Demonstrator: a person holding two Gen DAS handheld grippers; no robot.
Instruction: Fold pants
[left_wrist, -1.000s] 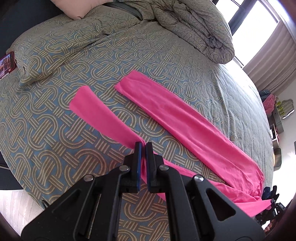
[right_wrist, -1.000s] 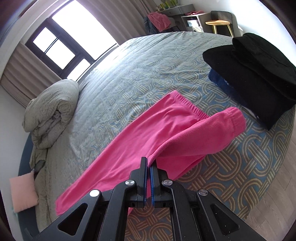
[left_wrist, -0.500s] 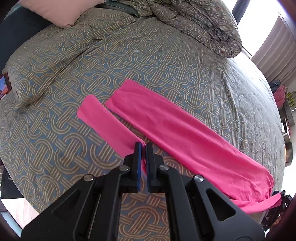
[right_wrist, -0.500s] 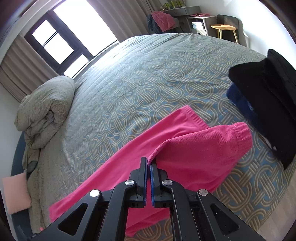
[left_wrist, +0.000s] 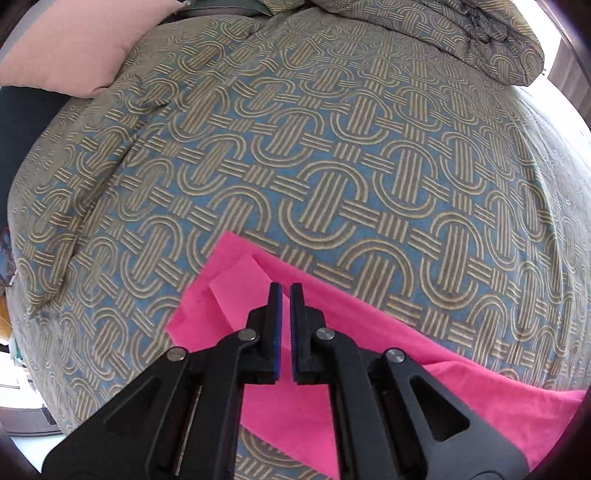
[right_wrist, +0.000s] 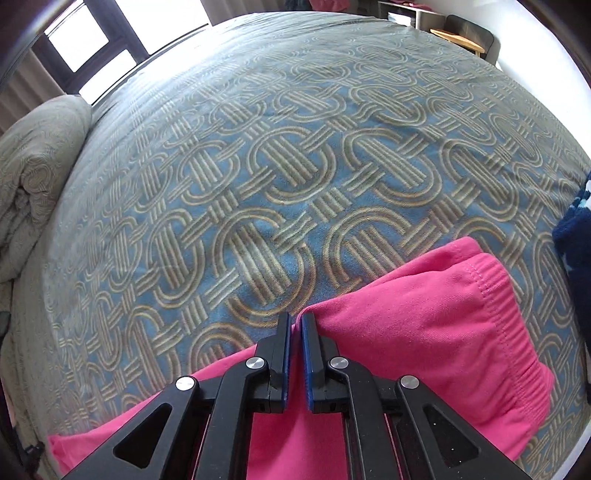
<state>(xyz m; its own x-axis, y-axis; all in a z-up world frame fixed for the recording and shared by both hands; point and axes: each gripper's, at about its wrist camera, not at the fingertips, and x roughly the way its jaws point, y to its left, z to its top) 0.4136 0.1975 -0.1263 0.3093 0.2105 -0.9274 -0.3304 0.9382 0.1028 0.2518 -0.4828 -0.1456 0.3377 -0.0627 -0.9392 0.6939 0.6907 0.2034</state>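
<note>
The bright pink knit pants (left_wrist: 369, 354) lie on a wide bed under a blue-grey bedspread patterned with interlocking tan arches (left_wrist: 314, 147), at the near edge of the bed in both wrist views. In the left wrist view, one leg is laid over the other so their ends nearly line up, the upper hem showing as a lighter flap just left of the fingertips; the doubled cloth runs from there toward the near right. The left tool (left_wrist: 285, 291) points steeply down over that leg end, its black fingers with blue pads almost together, a fold of pink fabric caught in the narrow slot between them. In the right wrist view, the gathered elastic waistband (right_wrist: 513, 332) sits to the right, folded over onto the layer below, with a second pink edge peeking out beyond it. The right tool (right_wrist: 295, 319) also points down at the upper edge of the pants; its jaws have just been opening a little, leaving a slim gap with pink cloth in it, and whether the pads are pressing on it I cannot tell. A rolled duvet in matching fabric (left_wrist: 461, 33) lies at the far side, a pale pink pillow (left_wrist: 74, 40) at far left, and a dark navy garment (right_wrist: 576, 236) at the right edge.
</note>
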